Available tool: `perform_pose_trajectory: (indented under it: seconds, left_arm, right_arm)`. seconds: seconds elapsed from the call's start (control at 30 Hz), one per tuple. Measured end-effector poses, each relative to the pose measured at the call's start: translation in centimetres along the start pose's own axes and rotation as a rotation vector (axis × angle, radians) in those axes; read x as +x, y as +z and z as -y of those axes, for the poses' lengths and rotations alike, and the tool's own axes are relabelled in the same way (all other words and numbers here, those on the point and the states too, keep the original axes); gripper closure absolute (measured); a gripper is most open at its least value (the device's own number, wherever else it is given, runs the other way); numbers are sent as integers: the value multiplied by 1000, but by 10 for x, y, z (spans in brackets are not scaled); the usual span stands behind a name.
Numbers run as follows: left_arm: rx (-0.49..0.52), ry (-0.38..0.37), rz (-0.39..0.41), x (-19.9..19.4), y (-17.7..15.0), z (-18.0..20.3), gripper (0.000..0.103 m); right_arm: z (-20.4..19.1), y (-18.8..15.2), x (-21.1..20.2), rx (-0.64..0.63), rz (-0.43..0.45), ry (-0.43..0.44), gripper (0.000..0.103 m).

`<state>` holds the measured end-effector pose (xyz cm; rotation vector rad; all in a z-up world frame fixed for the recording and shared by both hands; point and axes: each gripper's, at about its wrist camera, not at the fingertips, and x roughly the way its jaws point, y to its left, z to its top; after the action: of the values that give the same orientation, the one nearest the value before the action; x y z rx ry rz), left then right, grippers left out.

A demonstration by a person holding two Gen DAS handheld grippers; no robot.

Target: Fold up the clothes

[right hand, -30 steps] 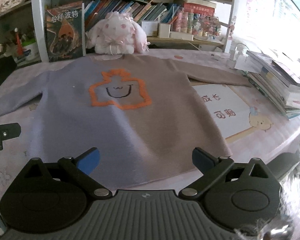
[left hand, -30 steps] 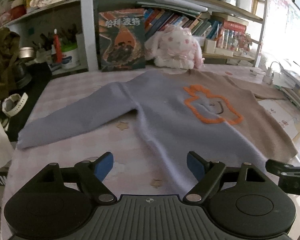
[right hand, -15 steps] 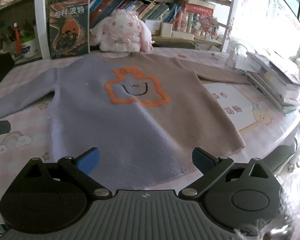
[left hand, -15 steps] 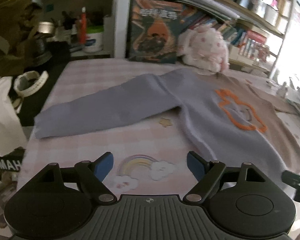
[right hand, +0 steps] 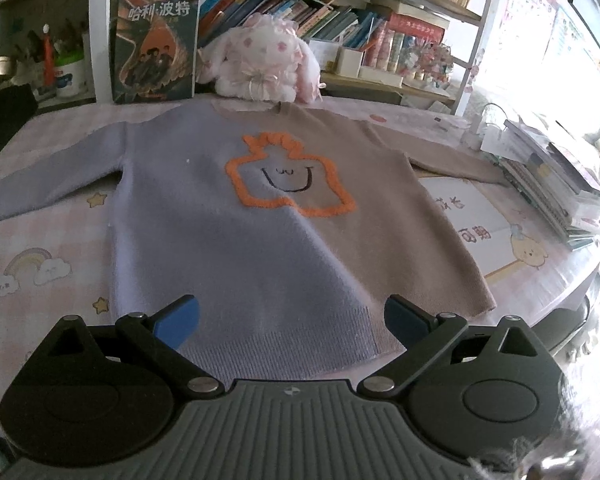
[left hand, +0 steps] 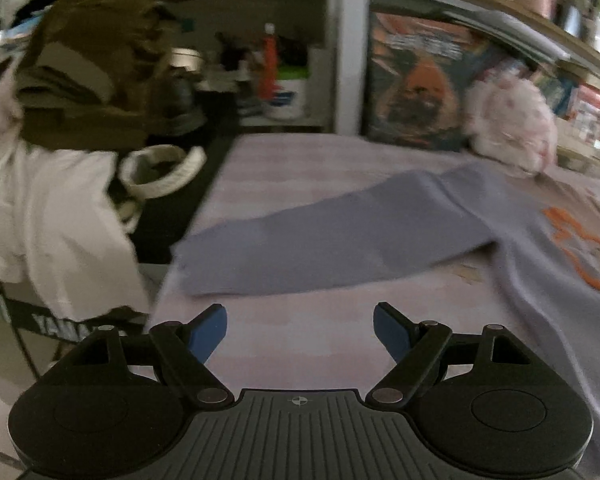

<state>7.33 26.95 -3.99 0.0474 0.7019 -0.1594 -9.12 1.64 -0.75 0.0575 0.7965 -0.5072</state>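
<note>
1. One garment in play: a sweater (right hand: 260, 216), lilac on one half and tan on the other, with an orange looped outline on the chest. It lies face up and spread flat on the pink patterned table cover (right hand: 40, 264), sleeves out to both sides.
2. Right gripper (right hand: 292, 322): jaws apart, nothing between the pads. The ribbed hem (right hand: 284, 344) sits directly ahead of and below the fingertips.
3. Left gripper (left hand: 300, 330): jaws spread wide, empty. The lilac sleeve (left hand: 332, 236) lies ahead of the tips, its cuff ahead and a little to the left, near the table edge. This view is motion-blurred; contact not seen.
4. Handling estimate: fuzzy knit, soft and limp, moderately light. It should drape and sag from any pinch point and stretch if dragged. Pile likely gives good pad friction.
5. Grip sites, judged: left takes the cuff edge, pinching both layers; right takes the hem corner or side seam.
6. Risk: catching one layer only, or snagging the orange loops.
</note>
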Motion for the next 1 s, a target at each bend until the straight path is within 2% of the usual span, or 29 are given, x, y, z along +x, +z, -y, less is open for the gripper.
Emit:
perform_pose_trajectory:
  seconds: [0.17, 0.37, 0.47, 0.53, 0.63, 0.8, 0.87, 0.93, 1.0]
  left_arm:
    - [-133, 43, -2, 12, -1, -28, 21]
    - [-310, 27, -17, 32, 5, -54, 24]
    - [-386, -2, -32, 42, 8, -61, 32]
    - [-442, -36, -26, 46, 8, -64, 42]
    - [-520, -89, -7, 52, 7, -67, 49]
    - [-616, -136, 3, 63, 12, -67, 57]
    - [-620, -135, 2, 66, 13, -64, 59]
    - [-624, -99, -2, 67, 14, -63, 73]
    - [-648, -75, -10, 68, 14, -65, 81]
  right_arm:
    - [3, -4, 3, -1, -31, -8, 3]
    - [6, -4, 4, -14, -36, -22, 3]
    - [7, -4, 5, -21, -38, -28, 3]
    - [9, -4, 5, -19, -39, -34, 3]
    - [14, -4, 6, -5, -42, -46, 3]
    - [17, -4, 6, 0, -46, -56, 3]
    - [17, -4, 6, -2, -48, -58, 3]
    - [18, -4, 7, -1, -49, -59, 3]
    - [18, -4, 7, -2, -49, -61, 3]
